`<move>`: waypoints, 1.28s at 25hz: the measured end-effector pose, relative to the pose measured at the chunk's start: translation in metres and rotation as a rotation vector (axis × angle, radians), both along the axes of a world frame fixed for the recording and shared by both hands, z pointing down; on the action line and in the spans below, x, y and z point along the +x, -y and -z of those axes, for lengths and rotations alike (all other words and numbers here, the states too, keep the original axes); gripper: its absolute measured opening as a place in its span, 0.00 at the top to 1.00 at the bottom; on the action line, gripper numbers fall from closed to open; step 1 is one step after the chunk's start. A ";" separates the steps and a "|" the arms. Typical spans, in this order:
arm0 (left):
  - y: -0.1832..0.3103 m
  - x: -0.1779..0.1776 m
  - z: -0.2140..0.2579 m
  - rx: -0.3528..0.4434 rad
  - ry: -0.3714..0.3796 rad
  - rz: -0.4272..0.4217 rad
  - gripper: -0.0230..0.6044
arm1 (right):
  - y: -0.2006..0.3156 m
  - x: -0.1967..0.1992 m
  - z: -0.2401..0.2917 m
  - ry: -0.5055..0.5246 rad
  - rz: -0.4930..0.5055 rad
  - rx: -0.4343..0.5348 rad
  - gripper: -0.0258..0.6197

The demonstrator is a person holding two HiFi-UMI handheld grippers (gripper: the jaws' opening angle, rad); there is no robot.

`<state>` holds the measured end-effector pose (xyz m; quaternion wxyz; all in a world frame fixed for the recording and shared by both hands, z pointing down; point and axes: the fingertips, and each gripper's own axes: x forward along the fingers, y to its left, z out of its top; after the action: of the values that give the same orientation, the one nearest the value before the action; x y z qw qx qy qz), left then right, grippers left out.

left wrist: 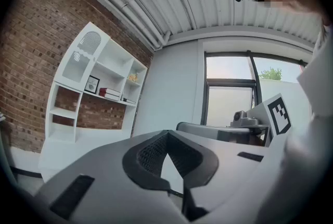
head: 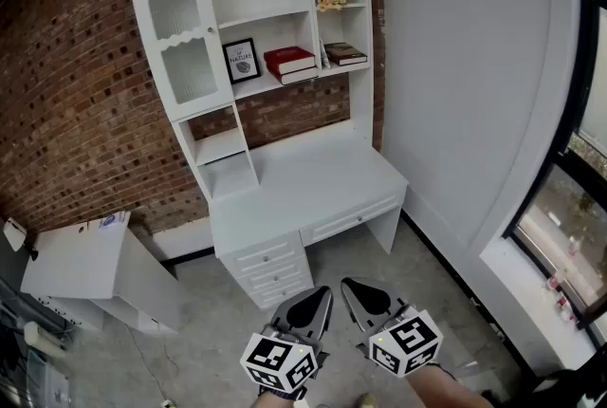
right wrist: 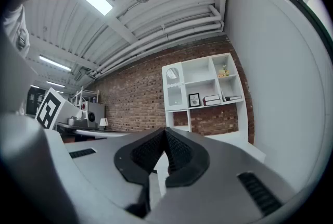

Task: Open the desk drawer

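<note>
The white desk (head: 303, 183) stands against the brick wall with its stacked drawers (head: 270, 266) and its wide drawer (head: 353, 219) all closed. Well short of it, the left gripper (head: 318, 295) and the right gripper (head: 353, 288) hang side by side, jaws together, empty.

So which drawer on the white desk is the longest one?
The wide white drawer just under the desktop, on the right. It sits alone; the three shorter white drawers are stacked to its left.
</note>
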<state>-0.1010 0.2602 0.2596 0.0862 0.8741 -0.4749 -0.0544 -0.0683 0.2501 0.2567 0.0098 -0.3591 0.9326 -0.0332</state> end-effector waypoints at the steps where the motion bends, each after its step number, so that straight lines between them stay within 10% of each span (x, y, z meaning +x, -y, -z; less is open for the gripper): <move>1: 0.000 0.000 -0.001 -0.001 -0.001 0.001 0.95 | 0.000 0.001 0.000 -0.001 0.000 0.000 0.94; 19: -0.001 0.018 0.007 0.007 -0.121 -0.157 0.95 | 0.006 0.021 0.007 0.209 0.045 -0.114 0.94; 32: 0.008 0.023 0.000 0.003 -0.118 -0.067 0.95 | 0.011 0.040 0.008 0.257 0.053 -0.150 0.94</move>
<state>-0.0784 0.2522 0.2593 0.1146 0.8850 -0.4393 -0.1037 -0.0281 0.2392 0.2492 0.1012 -0.3270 0.9278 -0.1486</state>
